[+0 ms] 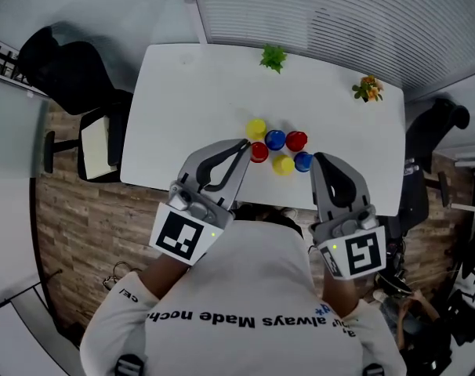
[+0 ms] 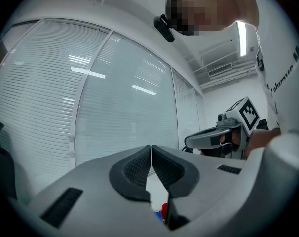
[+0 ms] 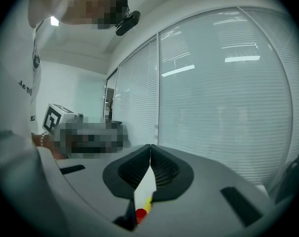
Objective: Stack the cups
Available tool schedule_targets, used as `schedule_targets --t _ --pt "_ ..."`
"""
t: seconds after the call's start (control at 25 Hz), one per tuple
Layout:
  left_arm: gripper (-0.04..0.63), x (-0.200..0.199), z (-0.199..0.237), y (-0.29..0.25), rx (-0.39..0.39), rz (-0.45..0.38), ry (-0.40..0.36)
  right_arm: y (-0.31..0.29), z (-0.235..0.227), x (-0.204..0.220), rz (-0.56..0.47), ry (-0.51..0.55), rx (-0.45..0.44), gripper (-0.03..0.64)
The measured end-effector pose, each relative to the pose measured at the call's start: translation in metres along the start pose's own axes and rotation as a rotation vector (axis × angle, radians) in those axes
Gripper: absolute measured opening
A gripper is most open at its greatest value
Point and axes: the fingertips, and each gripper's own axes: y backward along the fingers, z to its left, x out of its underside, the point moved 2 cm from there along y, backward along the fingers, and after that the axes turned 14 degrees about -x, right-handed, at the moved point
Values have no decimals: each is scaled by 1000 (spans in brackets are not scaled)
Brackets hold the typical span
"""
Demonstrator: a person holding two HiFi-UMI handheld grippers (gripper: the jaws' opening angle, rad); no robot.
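Cups point(image 1: 276, 140): six, two each yellow, blue, red, none stacked, in a tight cluster of two rows on white table point(image 1: 183, 92), nearer its near edge, approx. midway along. L gripper point(image 1: 245, 143) is closed w/ nothing between its pads, tips just beside front-row red cup point(image 1: 259, 153). R gripper point(image 1: 316, 157) is likewise closed and empty, tips just beside front-row blue cup point(image 1: 303, 161). Green plant point(image 1: 273, 56) stands at far edge; orange-flowered plant point(image 1: 368, 89) nr far right corner.

2 small, perhaps artificial, plants point(image 1: 273, 56) point(image 1: 368, 89) stand on the white table point(image 1: 190, 116).
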Motion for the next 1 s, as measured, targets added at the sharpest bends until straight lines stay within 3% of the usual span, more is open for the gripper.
schedule_targets --t 0.36,1.0 --pt "21 13 1 -14 26 6 20 -9 -13 29 40 -29 23 40" --pt "21 23 5 -21 18 24 35 -29 -27 133 204 -125 35 137"
